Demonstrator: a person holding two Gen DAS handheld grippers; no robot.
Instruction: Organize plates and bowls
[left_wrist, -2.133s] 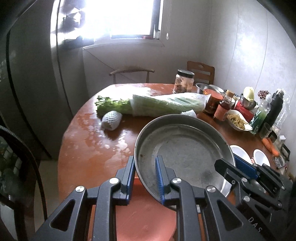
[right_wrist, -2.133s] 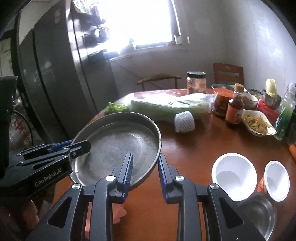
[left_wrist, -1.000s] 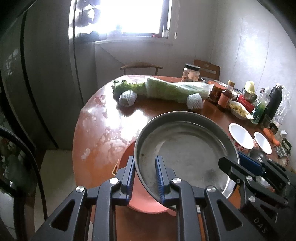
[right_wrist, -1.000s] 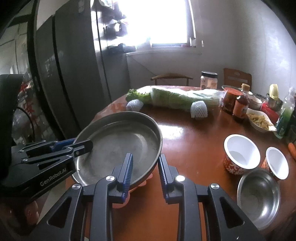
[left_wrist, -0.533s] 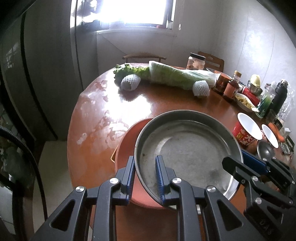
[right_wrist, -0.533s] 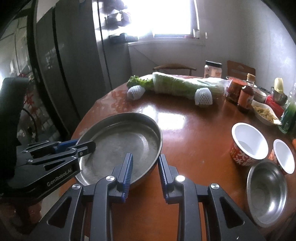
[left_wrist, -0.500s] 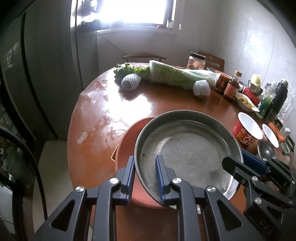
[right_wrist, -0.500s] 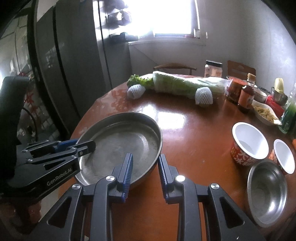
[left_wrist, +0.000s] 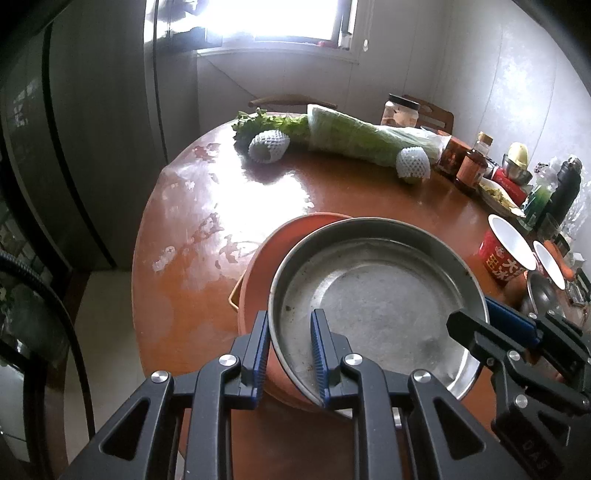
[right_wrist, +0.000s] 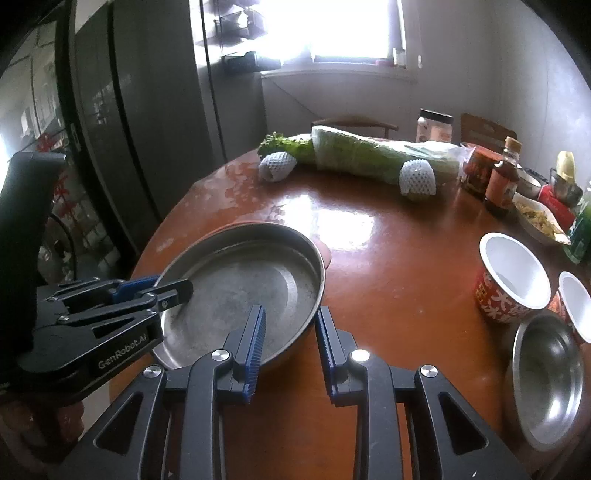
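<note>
While both claws straddle rim, steel pan (left_wrist: 376, 291) between

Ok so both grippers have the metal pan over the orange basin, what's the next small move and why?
Probably lower the metal pan a little and settle it on the orange basin. The left gripper and right gripper each straddle its rim, and it sits tilted, offset toward one side of the basin, so centering it first seems wise.

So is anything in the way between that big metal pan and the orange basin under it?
Nothing visible. The steel pan, pinched at its rim by the left gripper and right gripper, sits directly over the orange basin; no object shows between them.
</note>
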